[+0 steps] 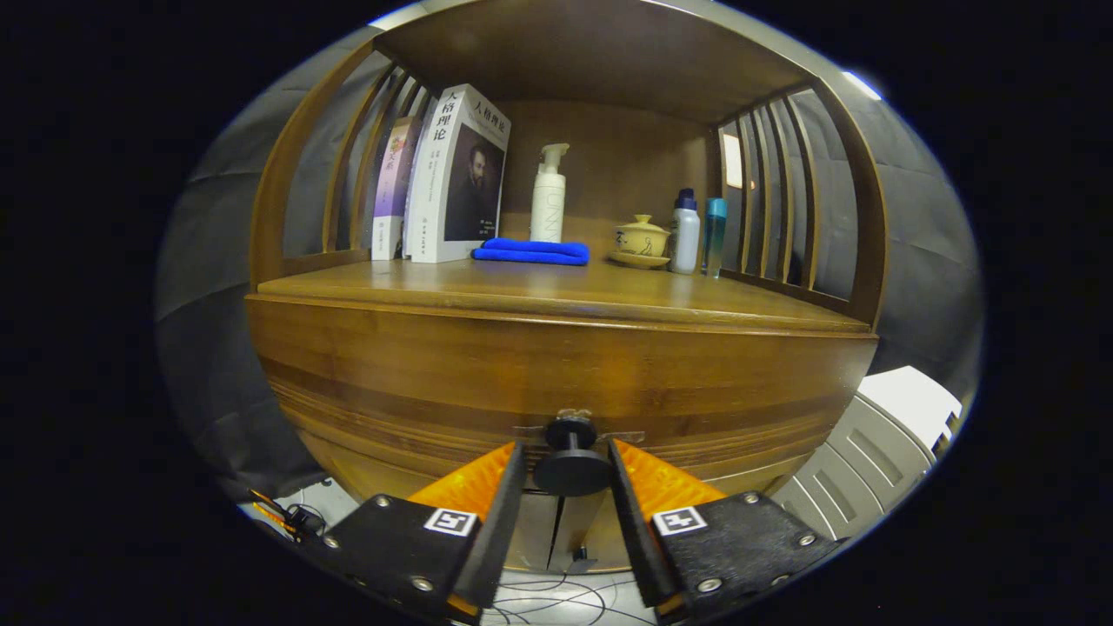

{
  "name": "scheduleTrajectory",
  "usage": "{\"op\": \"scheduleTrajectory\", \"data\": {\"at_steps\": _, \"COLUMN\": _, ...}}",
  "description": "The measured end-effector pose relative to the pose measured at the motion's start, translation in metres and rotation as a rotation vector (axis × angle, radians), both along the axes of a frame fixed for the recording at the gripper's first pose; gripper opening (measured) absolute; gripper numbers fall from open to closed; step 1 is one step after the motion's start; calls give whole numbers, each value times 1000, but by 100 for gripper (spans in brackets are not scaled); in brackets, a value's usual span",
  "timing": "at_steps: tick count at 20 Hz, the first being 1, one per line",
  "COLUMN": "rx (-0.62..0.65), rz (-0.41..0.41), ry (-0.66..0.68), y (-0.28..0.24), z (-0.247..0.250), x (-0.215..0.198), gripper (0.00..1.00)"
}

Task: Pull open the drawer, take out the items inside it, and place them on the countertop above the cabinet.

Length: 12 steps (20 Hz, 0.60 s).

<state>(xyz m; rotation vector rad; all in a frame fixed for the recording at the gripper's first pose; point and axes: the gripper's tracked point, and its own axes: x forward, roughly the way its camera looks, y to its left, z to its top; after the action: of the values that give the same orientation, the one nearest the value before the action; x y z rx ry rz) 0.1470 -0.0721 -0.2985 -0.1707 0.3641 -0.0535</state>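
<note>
The wooden cabinet's drawer front (452, 382) stands closed below the countertop (556, 291). Its black round knob (571, 469) sticks out from the lower middle of the front. My gripper (567, 452) is open, with one finger on each side of the knob. Both fingers (487, 487) sit close to the knob's disc, with a thin gap showing on each side. What lies inside the drawer is hidden.
On the countertop's back stand two upright books (452, 174), a white pump bottle (548, 196), a folded blue cloth (532, 252), a yellow lidded cup on a saucer (642, 239) and two small bottles (696, 230). Slatted sides enclose the shelf. A white crate (878, 435) and floor cables (556, 600) lie below.
</note>
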Motion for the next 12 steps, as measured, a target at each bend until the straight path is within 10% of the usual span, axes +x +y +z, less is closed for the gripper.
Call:
{"op": "scheduleTrajectory", "data": {"at_steps": 7, "rx": 50, "rz": -21, "ry": -12, "y": 0, "z": -4, "x": 1, "gripper": 27}}
{"op": "scheduleTrajectory", "data": {"at_steps": 12, "rx": 55, "rz": -20, "ry": -5, "y": -2, "z": -3, "x": -16, "gripper": 25}}
